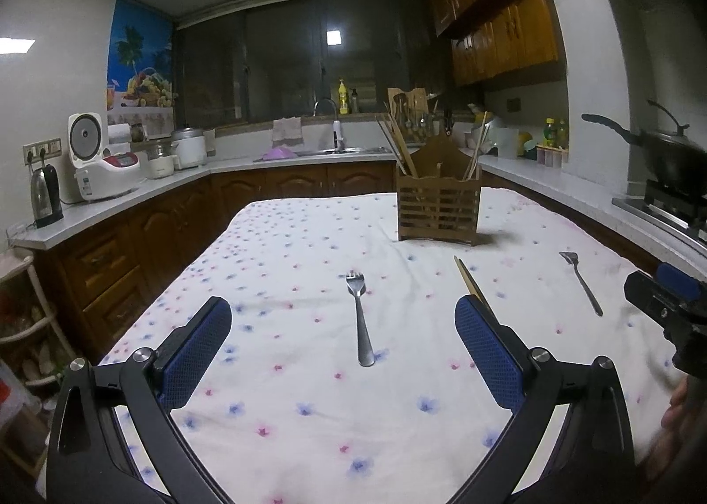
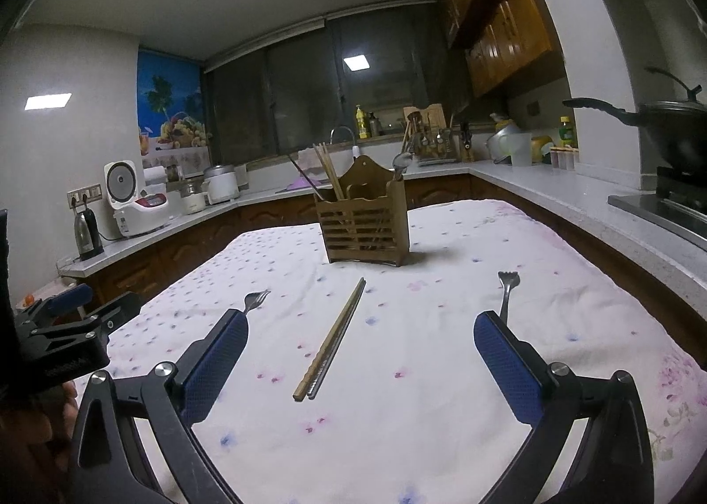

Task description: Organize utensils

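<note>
A wooden utensil holder [image 1: 437,212] [image 2: 366,226] stands at the far middle of the floral tablecloth [image 1: 309,371], with chopsticks and a spoon in it. A steel fork [image 1: 361,318] lies ahead of my left gripper [image 1: 342,309], which is open and empty above the cloth. A pair of chopsticks [image 2: 331,338] lies between the open fingers of my right gripper [image 2: 360,325], which is empty. A second fork [image 2: 507,292] [image 1: 581,283] lies to the right. The first fork's tines show in the right wrist view [image 2: 256,300].
Counters wrap the table: rice cookers [image 1: 101,159] and a kettle [image 1: 44,194] at left, a sink [image 1: 336,146] at the back, a wok on the stove [image 1: 663,150] at right. The right gripper's body [image 1: 667,305] shows at the left view's edge.
</note>
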Available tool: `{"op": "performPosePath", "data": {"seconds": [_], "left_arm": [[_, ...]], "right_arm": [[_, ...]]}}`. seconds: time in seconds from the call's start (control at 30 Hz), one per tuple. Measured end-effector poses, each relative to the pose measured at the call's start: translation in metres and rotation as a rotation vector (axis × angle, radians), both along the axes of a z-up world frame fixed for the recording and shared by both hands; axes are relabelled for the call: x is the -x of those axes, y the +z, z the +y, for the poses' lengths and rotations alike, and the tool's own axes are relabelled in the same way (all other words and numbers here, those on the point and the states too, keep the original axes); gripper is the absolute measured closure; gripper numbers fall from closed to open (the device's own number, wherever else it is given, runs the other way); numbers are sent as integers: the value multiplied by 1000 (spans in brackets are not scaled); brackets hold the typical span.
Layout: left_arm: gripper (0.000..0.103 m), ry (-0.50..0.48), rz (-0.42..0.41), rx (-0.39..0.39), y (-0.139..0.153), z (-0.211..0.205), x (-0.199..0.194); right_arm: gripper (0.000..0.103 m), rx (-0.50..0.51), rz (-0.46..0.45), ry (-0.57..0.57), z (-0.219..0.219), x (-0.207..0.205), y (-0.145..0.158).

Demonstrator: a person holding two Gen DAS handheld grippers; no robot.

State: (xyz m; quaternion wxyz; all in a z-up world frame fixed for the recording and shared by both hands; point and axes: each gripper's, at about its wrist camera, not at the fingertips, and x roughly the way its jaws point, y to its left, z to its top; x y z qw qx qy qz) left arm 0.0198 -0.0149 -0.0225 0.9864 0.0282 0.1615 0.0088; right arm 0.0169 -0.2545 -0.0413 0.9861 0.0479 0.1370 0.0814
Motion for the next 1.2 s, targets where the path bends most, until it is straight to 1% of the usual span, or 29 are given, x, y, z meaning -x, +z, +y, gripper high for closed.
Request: {"op": "performPosePath", "data": {"seconds": [0.4,0.6,0.83,1.2], "left_arm": [[0,10,-1,2,9,-3,-1],[0,11,6,8,9,-5,-2],[0,-2,9,-3,7,-5,-3],[0,3,4,-6,7,-7,-2]], "right_arm": [[0,1,0,-2,0,-1,0],[0,-2,0,0,0,-1,1],[0,-2,-1,3,0,0,2],[0,-5,-7,3,1,1,7]]}}
